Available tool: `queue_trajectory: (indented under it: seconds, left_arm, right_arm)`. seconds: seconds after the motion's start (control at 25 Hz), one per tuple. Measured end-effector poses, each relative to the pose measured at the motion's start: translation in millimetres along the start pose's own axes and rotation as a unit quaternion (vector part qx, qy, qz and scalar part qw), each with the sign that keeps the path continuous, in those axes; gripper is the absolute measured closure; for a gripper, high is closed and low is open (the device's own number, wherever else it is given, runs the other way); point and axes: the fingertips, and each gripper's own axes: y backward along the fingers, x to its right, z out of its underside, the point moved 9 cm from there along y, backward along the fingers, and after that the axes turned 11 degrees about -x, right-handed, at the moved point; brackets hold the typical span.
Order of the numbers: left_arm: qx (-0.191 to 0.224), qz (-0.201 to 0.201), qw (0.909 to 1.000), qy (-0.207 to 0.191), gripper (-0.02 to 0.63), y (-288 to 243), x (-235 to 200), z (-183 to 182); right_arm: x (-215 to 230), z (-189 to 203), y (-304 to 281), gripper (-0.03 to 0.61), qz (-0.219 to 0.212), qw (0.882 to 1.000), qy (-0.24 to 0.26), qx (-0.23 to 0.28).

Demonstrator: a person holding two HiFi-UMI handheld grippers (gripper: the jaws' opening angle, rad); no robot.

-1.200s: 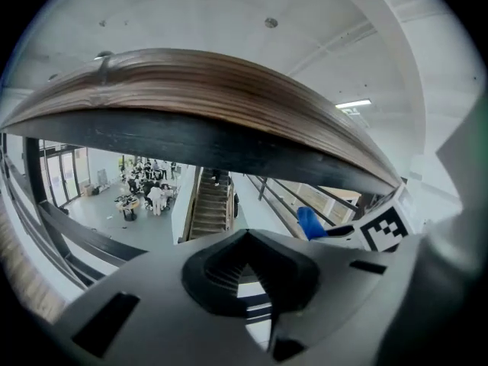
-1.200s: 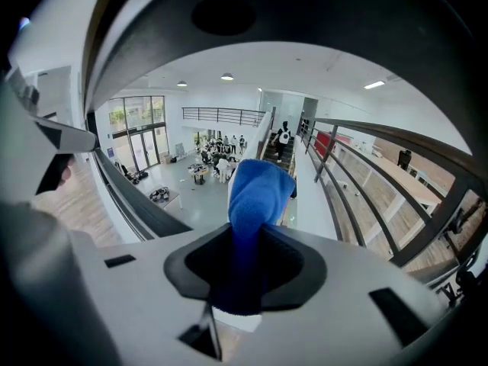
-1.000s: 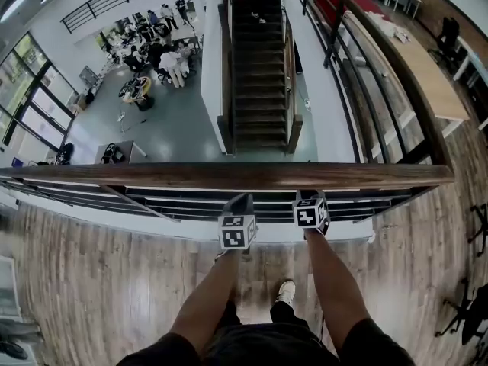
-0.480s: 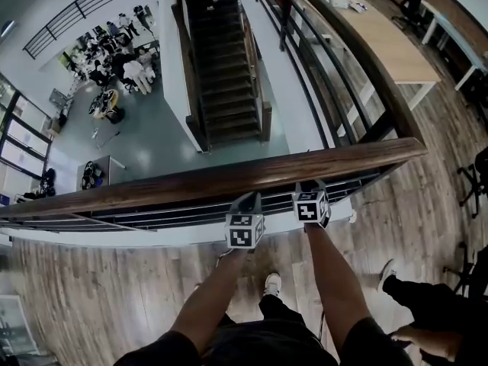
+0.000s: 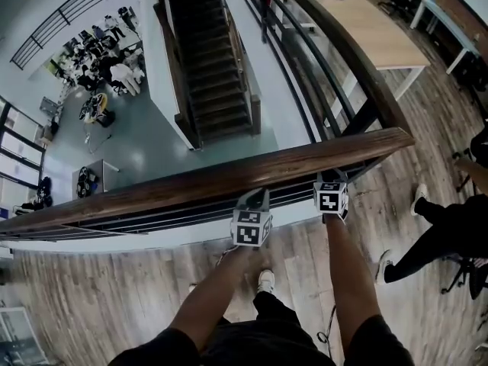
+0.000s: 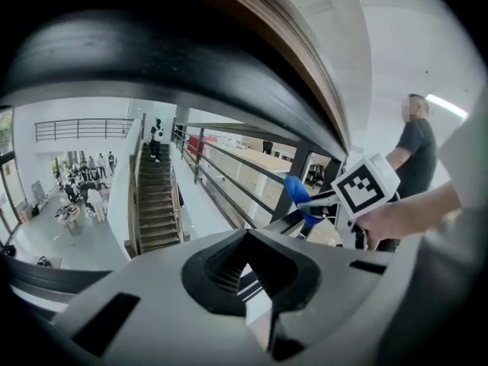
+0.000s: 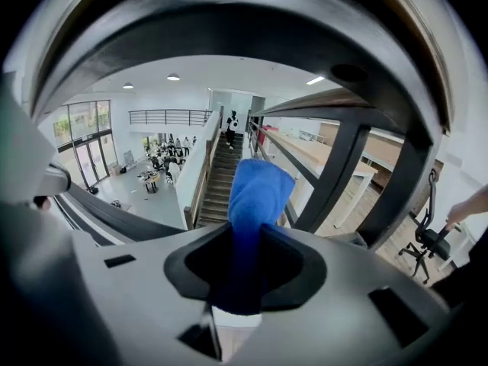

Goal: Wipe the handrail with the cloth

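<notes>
The right gripper (image 5: pixel 333 181) has its jaws closed on the blue cloth (image 7: pixel 256 204), whose free end sticks out ahead of them, a loose pad for dragging over wood. It is tucked against the near side of the handrail (image 5: pixel 229 175), close to the rail's right end at the corner. In its own view the rail arches overhead, so the cloth looks level with the underside rather than on top. Whether it touches the wood I cannot tell. Beginning at an end makes sense, since one long pass leftward would cover the whole run.

The left gripper (image 5: pixel 255 200) sits just beside it along the rail, jaws drawn together on nothing — only the stairs below show through the notch between them. It seems merely parked. Being on the side the cloth would travel, it will likely have to slide ahead or drop away.

I judge the wiping barely started. The next move calls for lifting the cloth onto the rail's top face and pressing down.
</notes>
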Motion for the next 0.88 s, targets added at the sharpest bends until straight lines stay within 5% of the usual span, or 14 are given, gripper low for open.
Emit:
queue_trajectory:
  seconds: [0.56,0.72,0.88]
  left_arm:
    - [-0.004,0.040,0.9986,-0.036,0.611,-39.7,60.1,-13.6]
    - [0.005,0.047,0.9983,-0.035,0.611,-35.9,65.5,-12.9]
    - [0.019,0.044,0.9984,-0.031,0.611,-21.7,48.7,2.8]
  right_arm:
    - [121.9,20.4,-23.2,0.468,0.051,0.998,-0.028,-0.030]
    - [130.1,25.2,-18.5,0.468,0.072,0.997,-0.024,-0.031]
    - [90.3,30.3,2.5,0.468,0.061,0.998,-0.017,0.017]
